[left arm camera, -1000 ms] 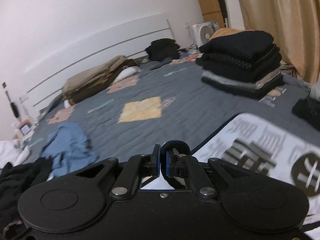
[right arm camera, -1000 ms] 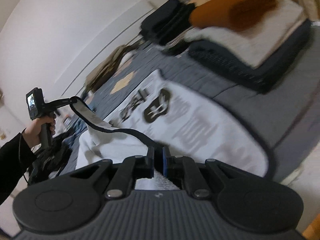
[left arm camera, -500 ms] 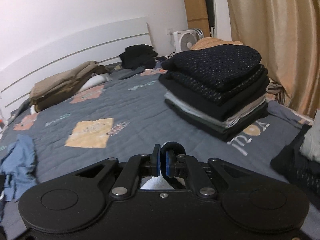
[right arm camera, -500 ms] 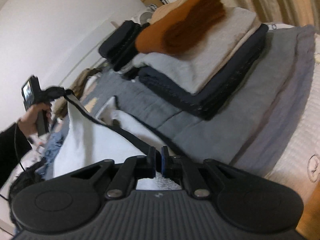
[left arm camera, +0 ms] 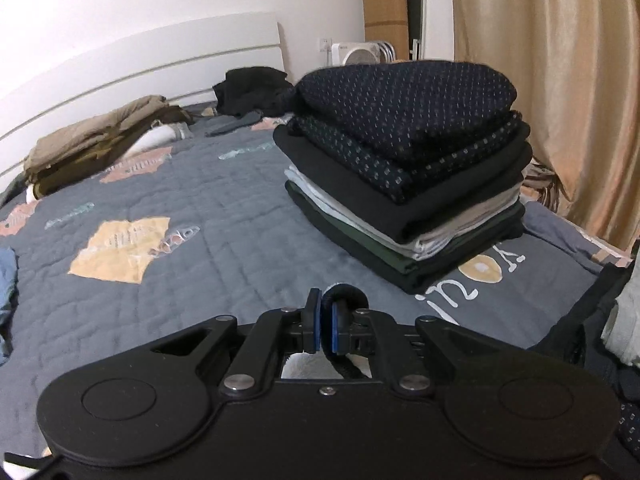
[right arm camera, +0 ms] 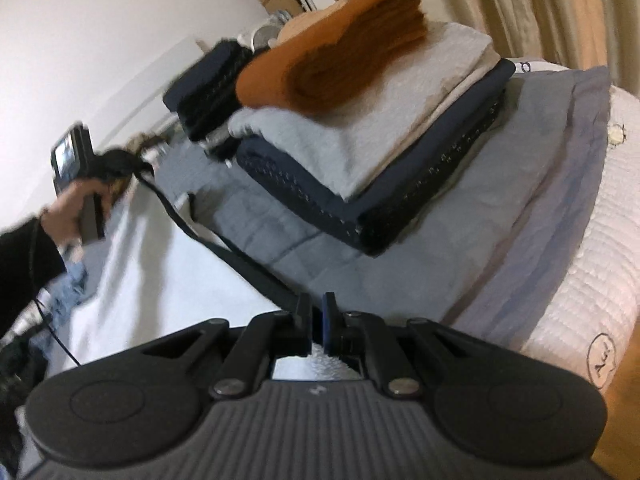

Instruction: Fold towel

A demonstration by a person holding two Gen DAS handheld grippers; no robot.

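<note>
A: Step in hand? Carrying the top edge across, probably. White terry towel with dark border [right arm camera: 132, 264] hanging stretched between left gripper [left arm camera: 325, 328] and right gripper [right arm camera: 317, 322], above the grey quilted bed [left arm camera: 224, 216].

B: Jaws?

A: Clenched on the border, both.

B: Next?

A: Lowering both corners evenly; keeping tension, avoiding the folded dark pile [left arm camera: 404, 176].

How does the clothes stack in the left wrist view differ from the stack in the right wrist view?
The dark stack is topped by a navy dotted knit; the lighter stack is topped by an orange towel. The dark stack has more layers. Both sit folded on the grey quilt.
</note>
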